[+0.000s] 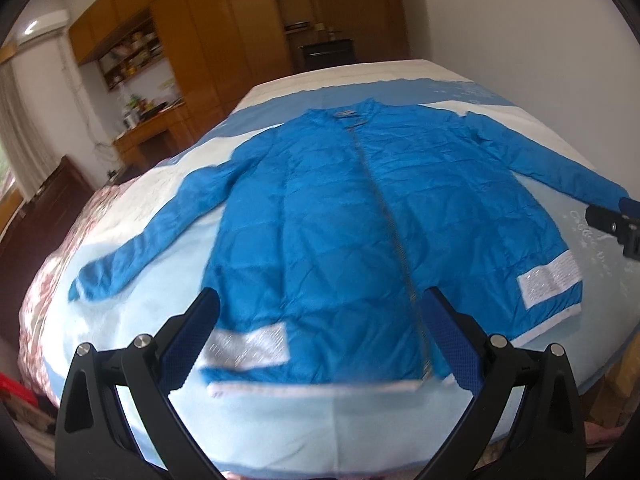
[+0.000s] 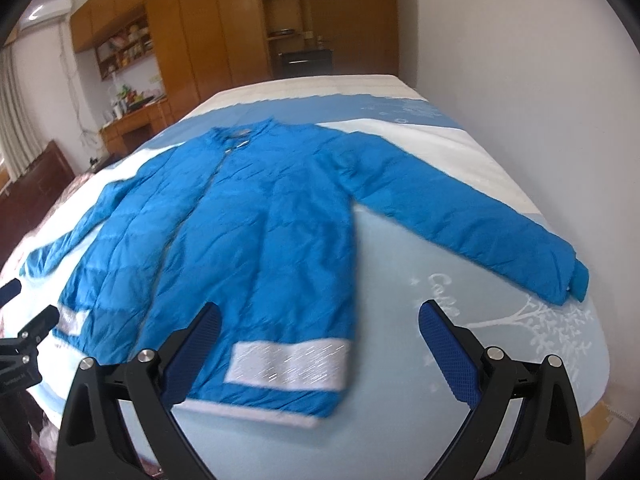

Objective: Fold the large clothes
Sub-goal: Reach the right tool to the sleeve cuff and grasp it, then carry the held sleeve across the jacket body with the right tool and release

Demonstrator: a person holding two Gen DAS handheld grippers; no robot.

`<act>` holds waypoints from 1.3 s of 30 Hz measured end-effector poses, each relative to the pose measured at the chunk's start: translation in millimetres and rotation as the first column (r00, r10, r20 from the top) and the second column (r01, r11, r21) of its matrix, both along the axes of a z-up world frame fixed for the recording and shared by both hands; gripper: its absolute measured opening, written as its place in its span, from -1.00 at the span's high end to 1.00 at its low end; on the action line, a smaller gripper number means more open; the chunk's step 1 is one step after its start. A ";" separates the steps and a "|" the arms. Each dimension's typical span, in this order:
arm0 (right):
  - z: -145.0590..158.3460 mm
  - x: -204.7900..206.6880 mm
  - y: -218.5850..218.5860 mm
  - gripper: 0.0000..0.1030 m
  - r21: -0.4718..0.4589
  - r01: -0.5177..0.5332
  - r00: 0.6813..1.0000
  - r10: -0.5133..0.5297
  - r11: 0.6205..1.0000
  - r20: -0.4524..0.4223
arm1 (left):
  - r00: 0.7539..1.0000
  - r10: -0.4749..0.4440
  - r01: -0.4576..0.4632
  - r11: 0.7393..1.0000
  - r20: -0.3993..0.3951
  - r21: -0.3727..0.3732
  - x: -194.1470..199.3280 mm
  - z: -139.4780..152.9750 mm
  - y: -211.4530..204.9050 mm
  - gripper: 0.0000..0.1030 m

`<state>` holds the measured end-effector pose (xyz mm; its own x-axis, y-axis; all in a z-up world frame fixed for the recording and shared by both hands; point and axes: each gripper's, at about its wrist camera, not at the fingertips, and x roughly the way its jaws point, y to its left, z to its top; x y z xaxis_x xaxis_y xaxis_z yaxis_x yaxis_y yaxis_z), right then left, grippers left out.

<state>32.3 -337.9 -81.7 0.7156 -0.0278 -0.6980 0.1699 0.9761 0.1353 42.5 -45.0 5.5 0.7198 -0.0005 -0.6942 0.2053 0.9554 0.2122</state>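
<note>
Left wrist view looks down on a blue zip-front jacket (image 1: 360,220) spread flat, front up, on a bed (image 1: 120,280) covered in a pale blue and white printed quilt. Both sleeves lie stretched outward, and a silvery white patch (image 1: 244,346) sits near the hem on each side. The left gripper (image 1: 320,336) hovers above the hem with its fingers wide apart and nothing between them. Right wrist view has the right gripper (image 2: 320,344) over the jacket's lower right corner, fingers likewise spread wide and empty. Neither appears to touch the cloth, though motion blur makes this hard to confirm. Wooden cupboards (image 2: 192,40) and a cluttered desk (image 1: 148,128) stand beyond the bed.
</note>
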 end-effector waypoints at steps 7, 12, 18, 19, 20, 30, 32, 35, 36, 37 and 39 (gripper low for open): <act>-6.1 4.9 -89.1 -0.92 0.072 0.148 0.989 -0.147 0.986 -0.017 | 0.983 -0.145 0.138 0.988 -0.111 -0.068 65.4 -5.0 -50.6 -0.94; -13.9 -4.4 -173.4 -0.92 0.073 0.358 0.933 -0.353 0.931 -0.070 | 0.949 -0.194 0.168 0.978 -0.249 -0.121 132.3 -27.5 -91.3 -0.94; -30.3 -21.5 -257.8 -0.92 0.128 0.499 0.864 -0.479 0.857 -0.157 | 0.928 -0.222 0.186 0.972 -0.299 -0.146 190.5 -50.3 -140.3 -0.94; -34.1 -22.3 -268.1 -0.92 0.135 0.514 0.854 -0.491 0.847 -0.172 | 0.922 -0.237 0.193 0.967 -0.306 -0.167 198.8 -53.7 -147.4 -0.94; -40.2 -23.7 -282.6 -0.92 0.154 0.534 0.841 -0.504 0.832 -0.194 | 0.916 -0.244 0.193 0.964 -0.320 -0.181 207.1 -57.4 -152.9 -0.94; -95.7 -17.9 -348.5 -0.81 0.290 0.564 0.819 -0.479 0.773 -0.318 | 0.889 -0.249 0.162 0.956 -0.383 -0.244 246.8 -91.1 -182.4 -0.91; -100.4 -14.0 -352.5 -0.81 0.290 0.557 0.824 -0.474 0.778 -0.312 | 0.892 -0.249 0.158 0.954 -0.378 -0.254 252.0 -91.7 -181.8 -0.91; -100.5 -7.7 -348.3 -0.57 0.307 0.530 0.842 -0.445 0.791 -0.305 | 0.892 -0.249 0.144 0.948 -0.377 -0.285 257.7 -92.9 -178.1 -0.87; -98.4 -1.6 -344.6 -0.35 0.314 0.518 0.849 -0.432 0.795 -0.305 | 0.892 -0.249 0.142 0.947 -0.377 -0.290 259.7 -93.4 -177.1 -0.85; -98.6 1.4 -343.1 -0.16 0.332 0.503 0.857 -0.413 0.798 -0.307 | 0.892 -0.251 0.142 0.945 -0.375 -0.293 260.1 -93.2 -176.4 -0.84; -98.6 6.7 -342.6 0.22 0.373 0.482 0.871 -0.386 0.793 -0.304 | 0.892 -0.254 0.143 0.944 -0.374 -0.298 260.7 -93.3 -175.1 -0.84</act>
<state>39.0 -680.5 -180.3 0.5419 0.0307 -0.8399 0.6314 0.6446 0.4310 303.2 -220.1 -87.8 0.3446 -0.3306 -0.8786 0.4111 0.8946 -0.1754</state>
